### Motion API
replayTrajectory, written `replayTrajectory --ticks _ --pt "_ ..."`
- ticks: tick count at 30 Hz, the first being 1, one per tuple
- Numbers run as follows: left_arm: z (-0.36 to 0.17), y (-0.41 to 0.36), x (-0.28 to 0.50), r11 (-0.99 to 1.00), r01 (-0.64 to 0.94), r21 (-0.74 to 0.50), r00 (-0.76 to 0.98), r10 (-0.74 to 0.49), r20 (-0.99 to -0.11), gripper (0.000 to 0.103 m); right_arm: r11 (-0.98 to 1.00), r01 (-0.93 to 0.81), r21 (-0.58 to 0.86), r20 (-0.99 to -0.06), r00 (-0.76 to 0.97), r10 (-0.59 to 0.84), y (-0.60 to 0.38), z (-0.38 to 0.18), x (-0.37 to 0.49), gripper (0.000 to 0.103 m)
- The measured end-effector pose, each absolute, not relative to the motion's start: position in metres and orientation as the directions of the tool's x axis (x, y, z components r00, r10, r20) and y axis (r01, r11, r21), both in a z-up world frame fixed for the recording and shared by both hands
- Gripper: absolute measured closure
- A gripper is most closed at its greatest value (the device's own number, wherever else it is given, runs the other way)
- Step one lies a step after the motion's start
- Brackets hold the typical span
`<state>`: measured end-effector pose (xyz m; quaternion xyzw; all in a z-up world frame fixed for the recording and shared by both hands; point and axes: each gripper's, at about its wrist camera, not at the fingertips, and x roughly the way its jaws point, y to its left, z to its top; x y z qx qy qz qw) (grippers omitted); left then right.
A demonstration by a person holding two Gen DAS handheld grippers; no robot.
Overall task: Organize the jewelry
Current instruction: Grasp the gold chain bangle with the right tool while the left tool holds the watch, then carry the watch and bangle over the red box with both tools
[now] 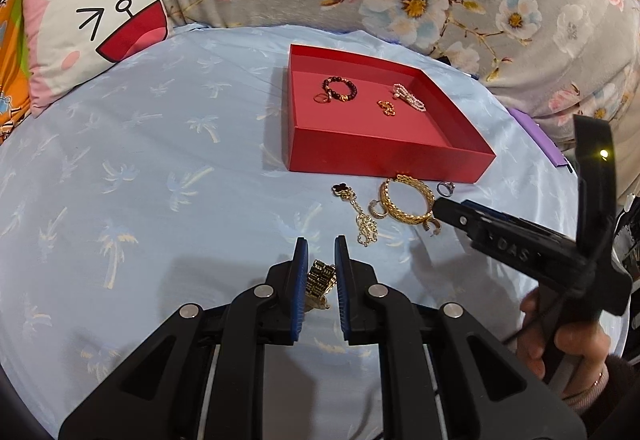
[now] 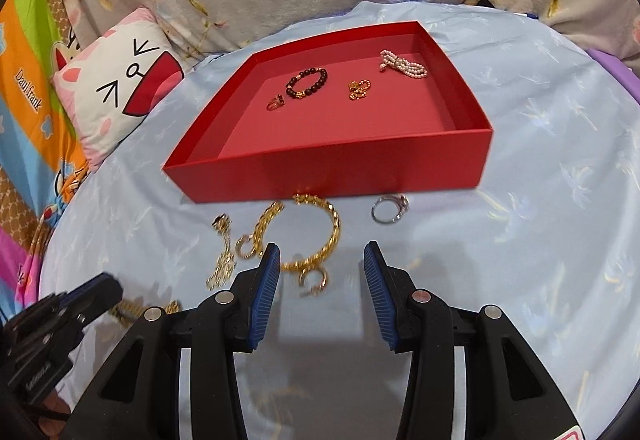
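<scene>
**Gold pieces in front of the red box**

The left gripper [image 1: 321,252] is nearly closed around a gold chain bracelet [image 1: 319,280] on the blue sheet [image 1: 160,180]. The right gripper [image 2: 322,260] is wide open and holds nothing; it hovers over a gold bangle [image 2: 320,236]. Beside the bangle lies a silver ring [image 2: 388,209]. Behind them stands the red box [image 2: 328,172], with a dark bead bracelet [image 2: 307,83] and a pearl strand [image 2: 404,65] inside.

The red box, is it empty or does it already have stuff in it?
Not empty: the red box holds a dark bead bracelet, a pearl strand, a small gold piece and a ring.
</scene>
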<state>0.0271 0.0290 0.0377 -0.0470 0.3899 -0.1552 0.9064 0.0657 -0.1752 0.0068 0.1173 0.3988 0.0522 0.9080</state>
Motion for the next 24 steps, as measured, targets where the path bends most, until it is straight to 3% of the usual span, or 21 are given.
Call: replayTrajectory --ticks 4,8,12,24 --pt "0.036 0.032 0.031 0.946 0.241 -0.215 0.644 -0.322 -0.694 0.090 0.971 0.010 0.240 -0.722 0.670 0.172 -0.174 0.004 0.080 0.065" --pt "0.035 0.033 0.032 0.946 0.240 -0.219 0.642 -0.324 -0.694 0.090 0.975 0.016 0.222 -0.746 0.647 0.159 -0.173 -0.002 0.090 0.089" --pt "0.036 0.034 0.036 0.944 0.240 -0.225 0.641 -0.329 -0.694 0.090 0.976 0.017 0.215 -0.745 0.649 0.153 -0.173 -0.003 0.091 0.099" --pt "0.064 0.035 0.044 0.936 0.254 -0.242 0.665 -0.351 -0.659 0.090 0.960 0.000 0.279 -0.672 0.714 0.196 -0.187 0.030 0.064 0.099"
